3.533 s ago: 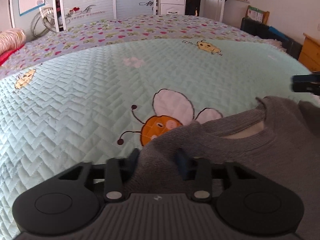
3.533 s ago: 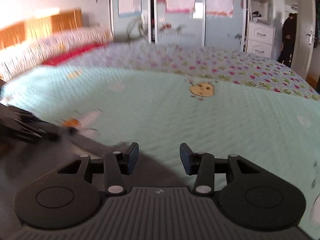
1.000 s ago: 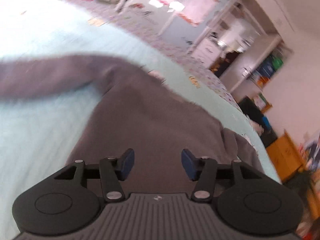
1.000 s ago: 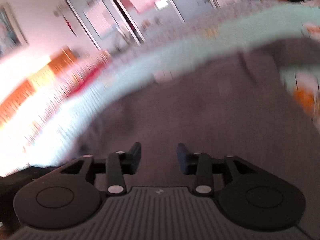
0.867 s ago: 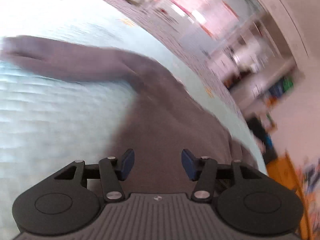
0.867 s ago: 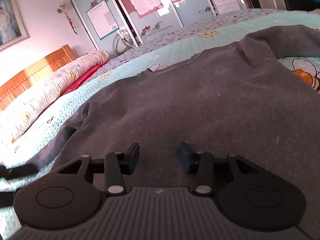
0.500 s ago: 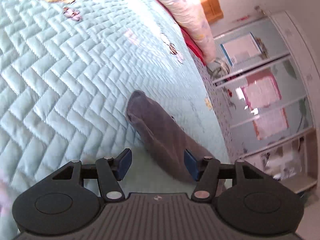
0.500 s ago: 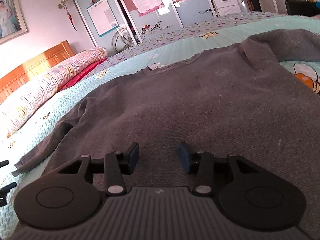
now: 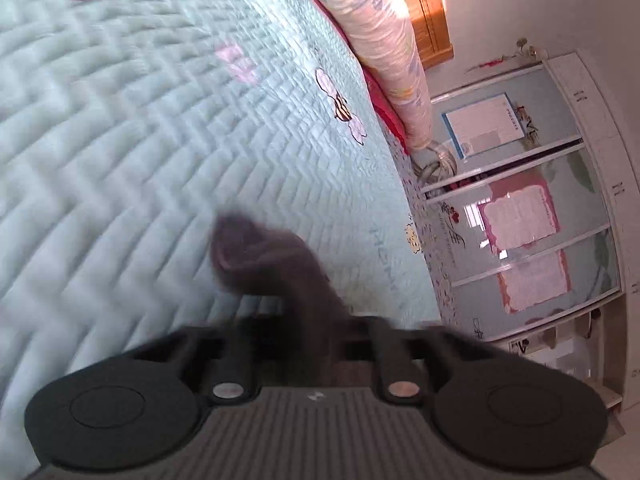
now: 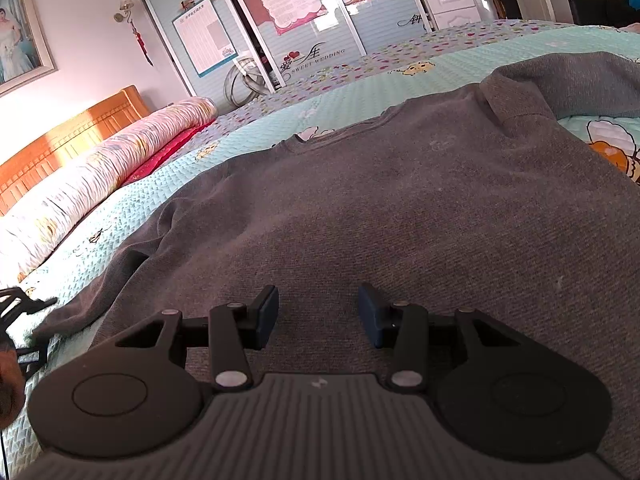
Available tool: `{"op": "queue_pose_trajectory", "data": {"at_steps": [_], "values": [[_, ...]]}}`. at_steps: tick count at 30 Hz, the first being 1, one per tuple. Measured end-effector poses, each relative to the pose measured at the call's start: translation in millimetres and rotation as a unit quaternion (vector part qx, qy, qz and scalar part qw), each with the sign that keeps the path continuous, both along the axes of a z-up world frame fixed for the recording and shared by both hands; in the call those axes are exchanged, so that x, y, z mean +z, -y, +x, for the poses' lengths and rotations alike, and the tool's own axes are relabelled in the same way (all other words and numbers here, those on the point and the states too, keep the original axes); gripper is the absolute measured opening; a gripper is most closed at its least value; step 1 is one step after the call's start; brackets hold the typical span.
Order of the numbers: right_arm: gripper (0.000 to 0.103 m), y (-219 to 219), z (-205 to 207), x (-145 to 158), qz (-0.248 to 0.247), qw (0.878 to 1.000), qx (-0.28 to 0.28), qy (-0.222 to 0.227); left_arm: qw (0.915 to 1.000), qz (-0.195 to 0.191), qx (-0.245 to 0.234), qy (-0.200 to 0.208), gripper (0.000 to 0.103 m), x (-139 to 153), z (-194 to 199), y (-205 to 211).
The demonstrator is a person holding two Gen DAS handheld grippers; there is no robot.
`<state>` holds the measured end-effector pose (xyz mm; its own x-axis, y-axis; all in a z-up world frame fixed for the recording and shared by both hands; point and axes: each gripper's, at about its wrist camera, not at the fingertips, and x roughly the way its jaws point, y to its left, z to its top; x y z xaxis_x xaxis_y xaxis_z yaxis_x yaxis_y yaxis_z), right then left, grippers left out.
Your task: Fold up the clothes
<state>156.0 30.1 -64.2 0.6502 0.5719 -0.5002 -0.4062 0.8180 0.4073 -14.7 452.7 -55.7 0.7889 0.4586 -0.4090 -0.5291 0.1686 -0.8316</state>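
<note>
**Grey sweater spread on the bed, one sleeve between the left fingers**

A dark grey knitted sweater [image 10: 400,208] lies flat across a pale mint-green quilted bedspread [image 10: 460,60], its round neckline [image 10: 316,138] pointing toward the far wardrobe. One long sleeve [image 10: 120,280] runs out to the left edge of the right wrist view; the other sleeve [image 10: 580,80] lies bunched at the upper right, beside an orange cartoon bee print [image 10: 612,156] on the quilt.

The right gripper [image 10: 318,316] hovers low over the sweater's body. Its two blue-padded fingers [image 10: 266,316] stand apart with bare knit showing between them, gripping nothing.

In the left wrist view, which is motion-blurred, the grey sleeve end [image 9: 264,260] rises from between the fingers of the left gripper [image 9: 308,340], its cuff curling over to the left above the quilt. The fabric fills the gap between the fingers, but the blur makes it impossible to tell whether they are pressed onto it.

Along the head of the bed lies a long rolled floral quilt in pink and cream [image 10: 100,172], in front of an orange wooden headboard [image 10: 68,140]. Beyond stands a wardrobe with pale blue sliding doors [image 10: 280,20] carrying pink-bordered posters.
</note>
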Motion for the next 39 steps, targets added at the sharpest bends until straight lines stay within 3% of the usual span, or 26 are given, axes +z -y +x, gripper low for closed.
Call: {"op": "queue_pose_trajectory", "data": {"at_steps": [3,6,7,12,14,16,22,25,31,34,36,39], "values": [[0.045,0.2,-0.8,0.0,0.0,1.0,0.0,0.0,0.9962,0.086,-0.012,-0.004,0.004,29.7,10.4,-27.4],[0.045,0.7,-1.6,0.1,0.001,1.0,0.0,-0.001,0.9849,0.171,-0.024,-0.008,0.004,59.5,20.9,-54.7],[0.045,0.7,-1.9,0.1,0.001,1.0,0.0,-0.001,0.9826,0.183,-0.023,-0.019,0.004,60.2,23.5,-62.7],[0.045,1.6,-3.0,0.2,0.004,1.0,0.0,-0.002,0.9807,0.163,-0.056,-0.093,0.004,9.5,38.3,-88.3],[0.045,1.9,-3.3,0.5,0.005,1.0,0.0,-0.003,0.9816,0.146,-0.059,-0.107,0.004,-15.0,35.7,-90.7],[0.045,0.8,-4.1,1.6,0.001,1.0,0.0,-0.002,0.9871,0.125,-0.054,-0.084,0.004,-24.5,28.5,-94.4],[0.049,-32.6,-11.9,24.2,-0.093,0.995,0.02,0.017,0.9806,0.147,-0.079,-0.102,0.004,-1.2,51.1,-107.1],[0.049,-62.1,-18.9,41.2,-0.047,0.996,0.081,0.012,0.974,0.182,-0.085,-0.105,0.004,19.4,70.7,-119.0],[0.049,-149.3,-42.5,52.6,-0.044,0.981,0.187,-0.005,0.963,0.227,-0.08,-0.122,0.004,38.4,104.9,-135.1],[0.049,-162.1,-56.5,32.4,-0.05,0.975,0.215,-0.004,0.9575,0.241,-0.066,-0.144,0.003,35.5,118.3,-143.6],[0.049,-159.9,-68.5,15.1,-0.057,0.973,0.223,0.01,0.9581,0.231,-0.059,-0.159,0.002,24.6,123.7,-151.5],[0.05,-161.4,-82.3,19.6,-0.098,0.964,0.246,0.033,0.9609,0.205,-0.055,-0.178,0.003,5.8,125.3,-160.7]]}}
